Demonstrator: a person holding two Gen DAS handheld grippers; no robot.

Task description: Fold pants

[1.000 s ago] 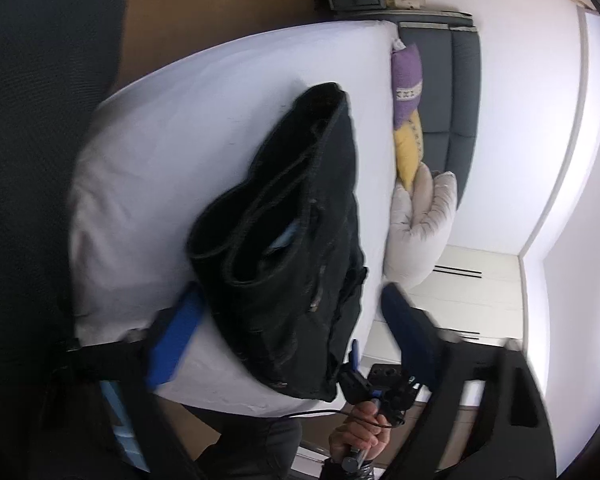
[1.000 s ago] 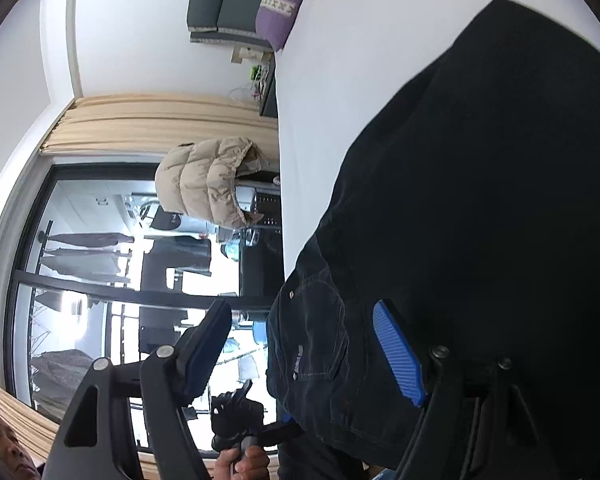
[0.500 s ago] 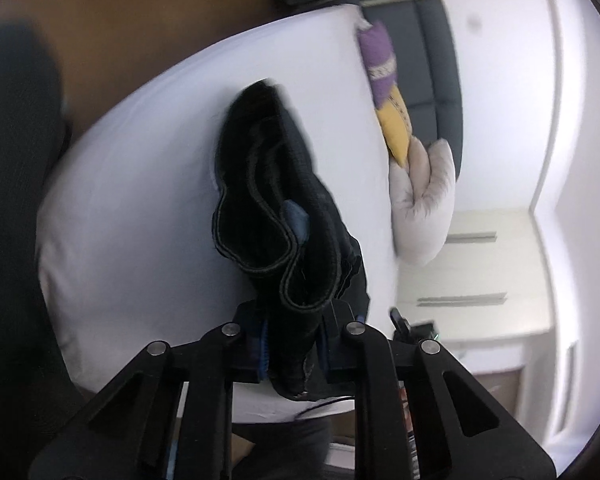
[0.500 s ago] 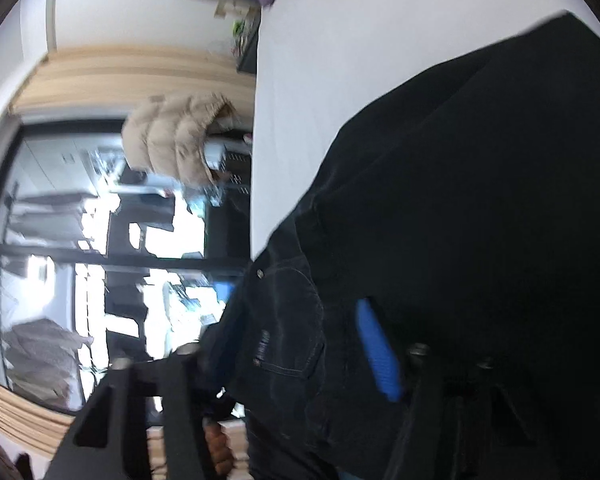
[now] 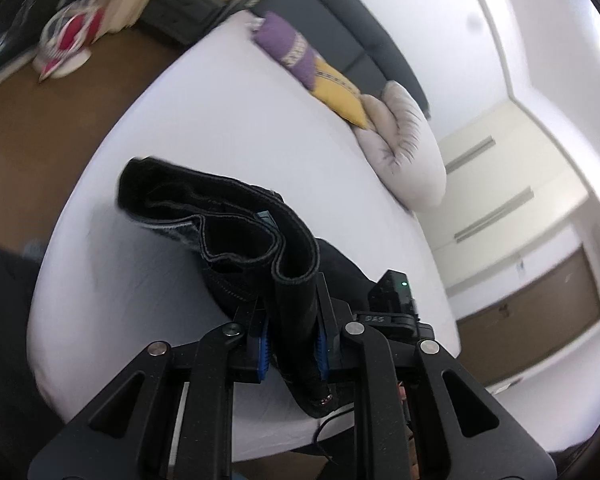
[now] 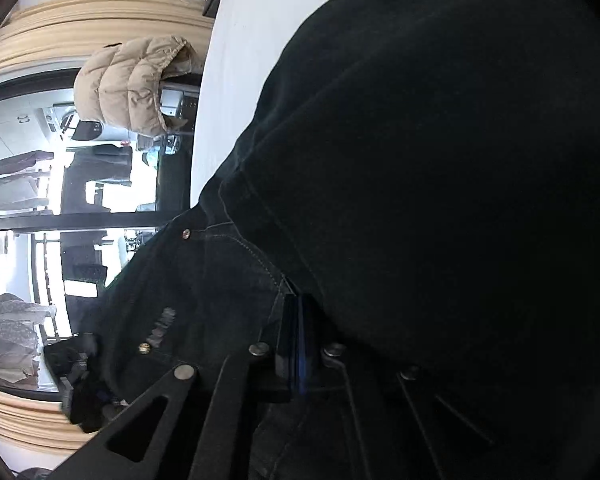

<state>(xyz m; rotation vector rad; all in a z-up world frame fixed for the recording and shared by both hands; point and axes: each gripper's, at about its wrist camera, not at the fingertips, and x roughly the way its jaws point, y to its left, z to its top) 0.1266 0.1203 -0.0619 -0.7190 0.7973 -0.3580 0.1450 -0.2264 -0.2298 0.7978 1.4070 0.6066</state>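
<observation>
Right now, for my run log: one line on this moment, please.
task: fold pants | left gripper: shut on black pants | right gripper: shut on pants fabric | surface: white bed

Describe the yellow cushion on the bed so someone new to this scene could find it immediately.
Start at the white bed and go to its far edge, along the dark headboard. Three cushions line up there; the yellow cushion is the middle one, between a purple cushion and a pale tufted pillow.

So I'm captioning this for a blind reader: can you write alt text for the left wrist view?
The left gripper is shut on a thick fold of black pants, lifting it above a white bed. Purple and yellow pillows lie at the far end.
</observation>
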